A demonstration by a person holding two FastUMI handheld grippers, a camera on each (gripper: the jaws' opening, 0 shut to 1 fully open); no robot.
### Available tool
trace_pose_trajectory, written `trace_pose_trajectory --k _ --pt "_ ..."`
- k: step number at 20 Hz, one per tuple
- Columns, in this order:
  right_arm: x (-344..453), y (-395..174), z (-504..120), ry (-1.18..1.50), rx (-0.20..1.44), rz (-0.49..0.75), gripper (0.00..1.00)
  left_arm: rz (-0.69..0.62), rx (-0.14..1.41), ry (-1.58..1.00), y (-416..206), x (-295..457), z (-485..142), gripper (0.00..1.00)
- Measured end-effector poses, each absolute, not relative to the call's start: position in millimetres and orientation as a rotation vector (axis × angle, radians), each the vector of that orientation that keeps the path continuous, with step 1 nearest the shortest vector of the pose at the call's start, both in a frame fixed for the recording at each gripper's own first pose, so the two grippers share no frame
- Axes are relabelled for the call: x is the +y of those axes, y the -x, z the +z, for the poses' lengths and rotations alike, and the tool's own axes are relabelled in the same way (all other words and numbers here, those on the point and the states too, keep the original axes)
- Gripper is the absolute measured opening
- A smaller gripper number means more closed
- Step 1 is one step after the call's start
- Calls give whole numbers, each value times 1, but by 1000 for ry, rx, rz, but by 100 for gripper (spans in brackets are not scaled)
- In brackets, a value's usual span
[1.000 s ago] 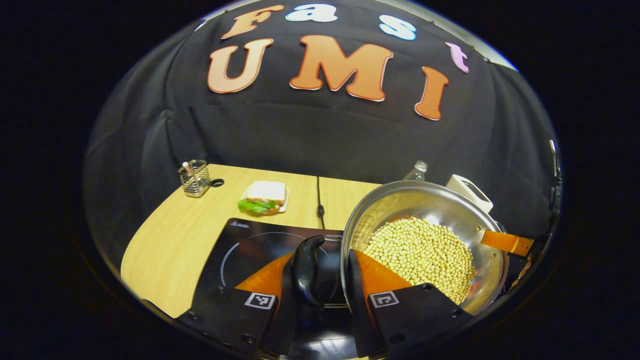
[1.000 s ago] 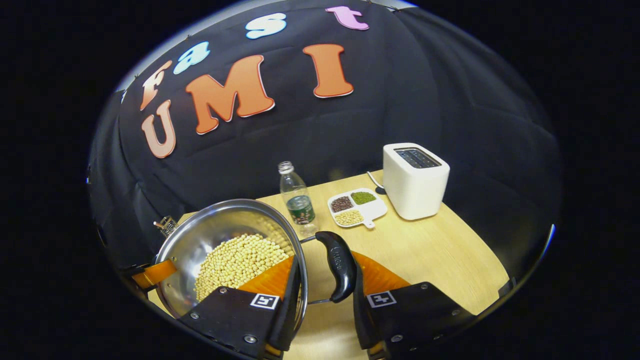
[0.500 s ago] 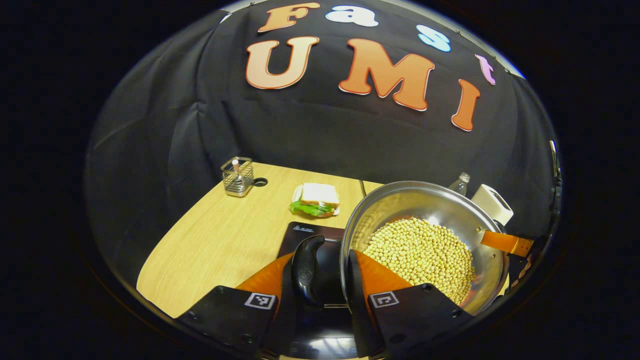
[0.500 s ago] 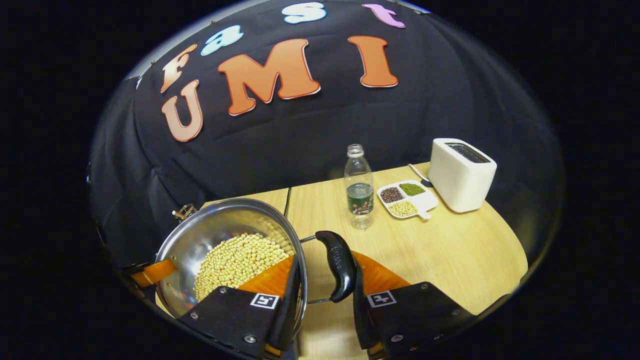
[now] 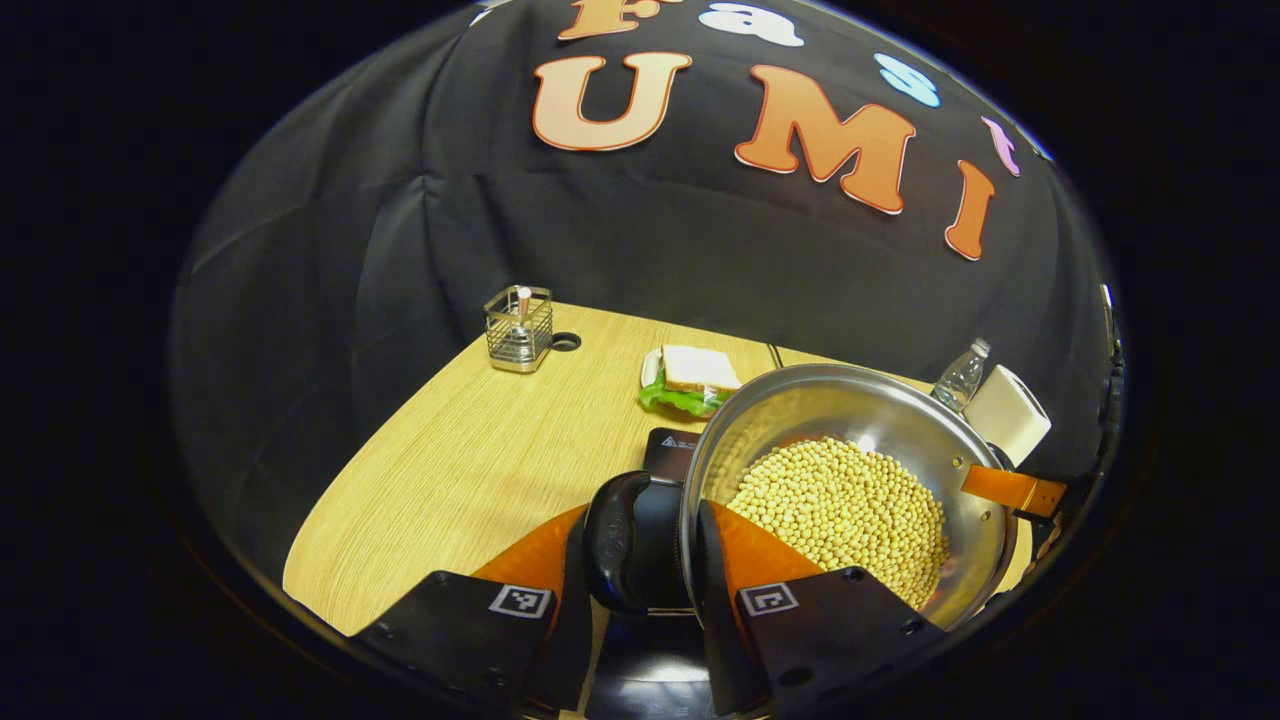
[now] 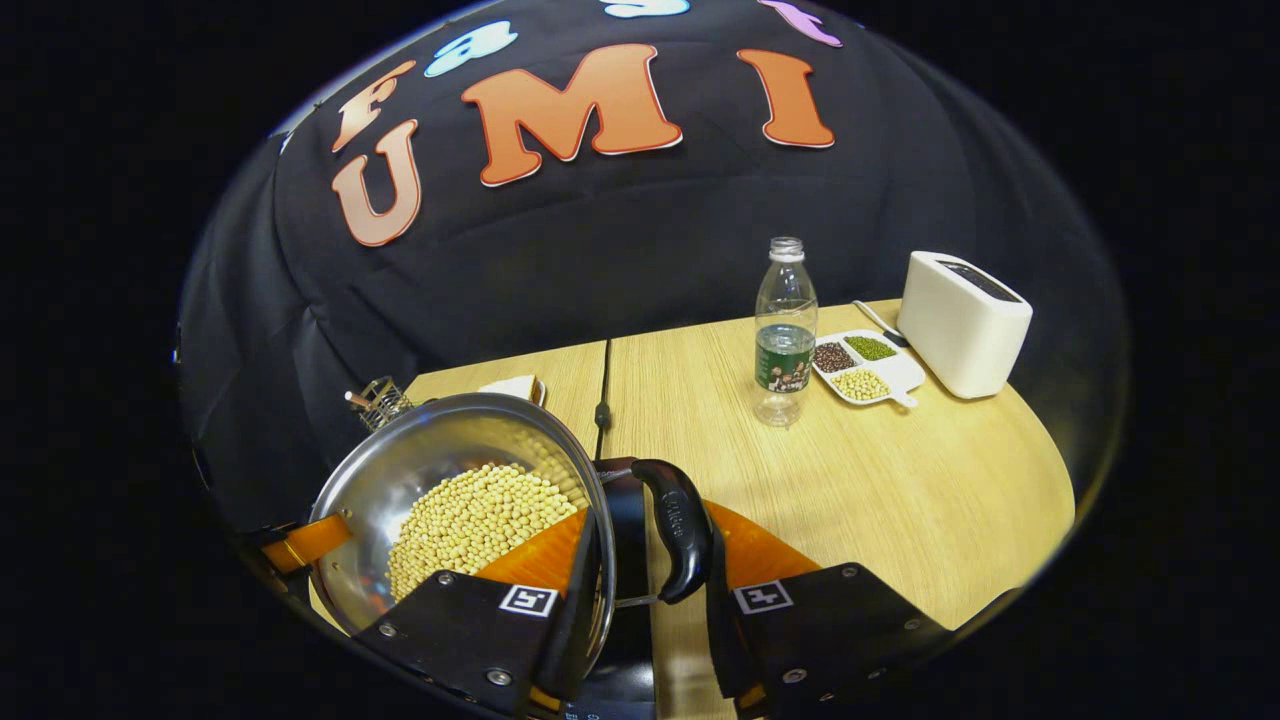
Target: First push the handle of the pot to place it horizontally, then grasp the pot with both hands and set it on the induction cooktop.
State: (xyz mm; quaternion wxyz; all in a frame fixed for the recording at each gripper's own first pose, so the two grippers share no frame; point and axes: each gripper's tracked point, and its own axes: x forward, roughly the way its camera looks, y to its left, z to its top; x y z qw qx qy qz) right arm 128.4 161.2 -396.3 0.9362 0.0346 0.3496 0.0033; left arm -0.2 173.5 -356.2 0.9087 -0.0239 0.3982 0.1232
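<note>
A: In the left gripper view, our left gripper [image 5: 640, 575] was clamped on the pot's left handle [image 5: 615, 540], the pot [image 5: 850, 490] of beans hanging over the induction cooktop [image 5: 670, 450], right of the sandwich [image 5: 690, 375].

B: In the right gripper view, the right gripper [image 6: 645, 585] clamped the right handle [image 6: 680, 525], angled down and forward. We judged we should lower both sides level, centred on the cooktop, so nothing spilled onto the tabletop [image 6: 880, 480].

Light wooden table [image 6: 900, 480], perhaps two-panelled, against black cloth wall [image 6: 600, 260].
</note>
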Motion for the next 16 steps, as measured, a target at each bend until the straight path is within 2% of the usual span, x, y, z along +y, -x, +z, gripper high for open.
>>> trace_pose_trajectory --k 3,8,9,10,14,15,16 --pt "168 -126 -406 -60 732 11 51 258 832 47 -3 181 -367 58" --pt "170 -123 -415 -50 746 8 53 254 861 60 0 180 -381 55" --pt "169 -122 -416 -48 749 9 49 253 867 63 -2 179 -383 56" --pt "168 -121 -420 -48 753 8 54 252 873 65 -2 179 -386 56" --pt "166 -116 -430 -58 778 2 59 254 886 48 0 175 -387 58" --pt "166 -114 -433 -57 783 4 55 255 886 36 0 172 -385 58" --pt "165 -117 -431 -57 768 1 61 255 891 27 2 171 -387 59"
